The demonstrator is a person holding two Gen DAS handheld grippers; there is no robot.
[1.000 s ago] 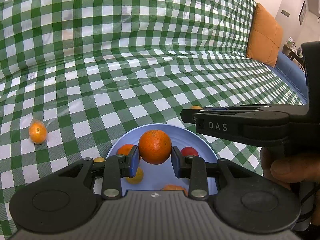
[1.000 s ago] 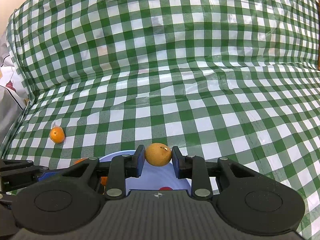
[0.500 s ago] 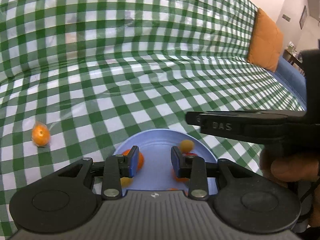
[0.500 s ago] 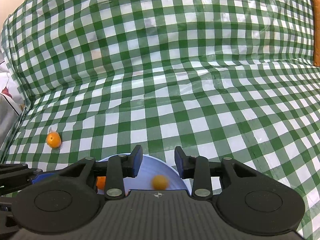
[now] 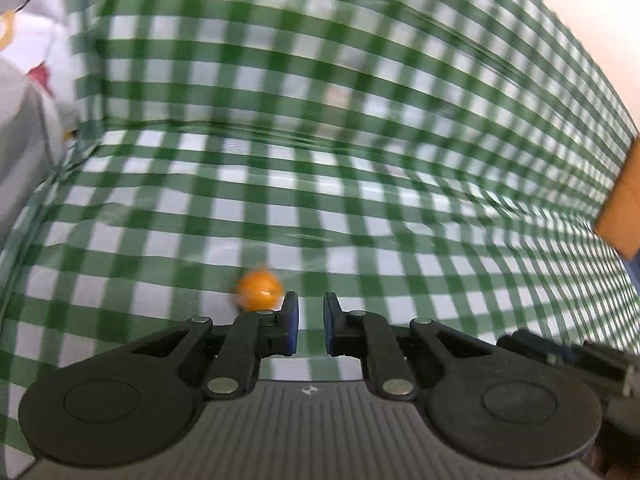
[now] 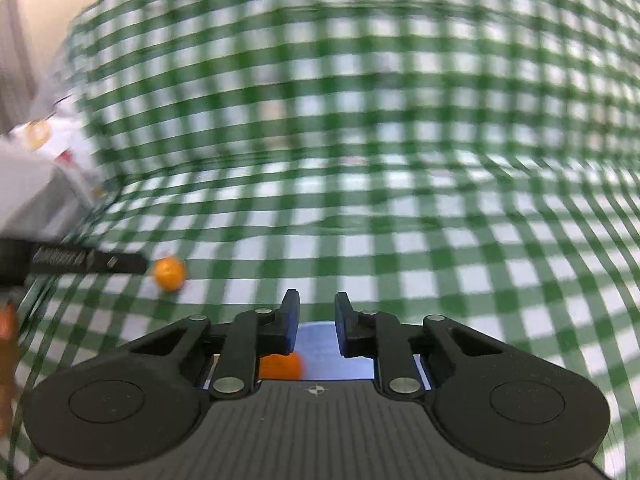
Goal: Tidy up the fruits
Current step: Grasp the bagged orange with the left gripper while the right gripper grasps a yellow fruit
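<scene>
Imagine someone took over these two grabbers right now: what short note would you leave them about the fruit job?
Left gripper: just closed, nothing between its fingers.
Right gripper: also just closed, empty, over the blue plate.
Done: at least one orange fruit lies on the plate.
Left: a small orange sits loose on the checked cloth, just left of the left gripper's tips. Pick it up and add it to the plate.
</scene>
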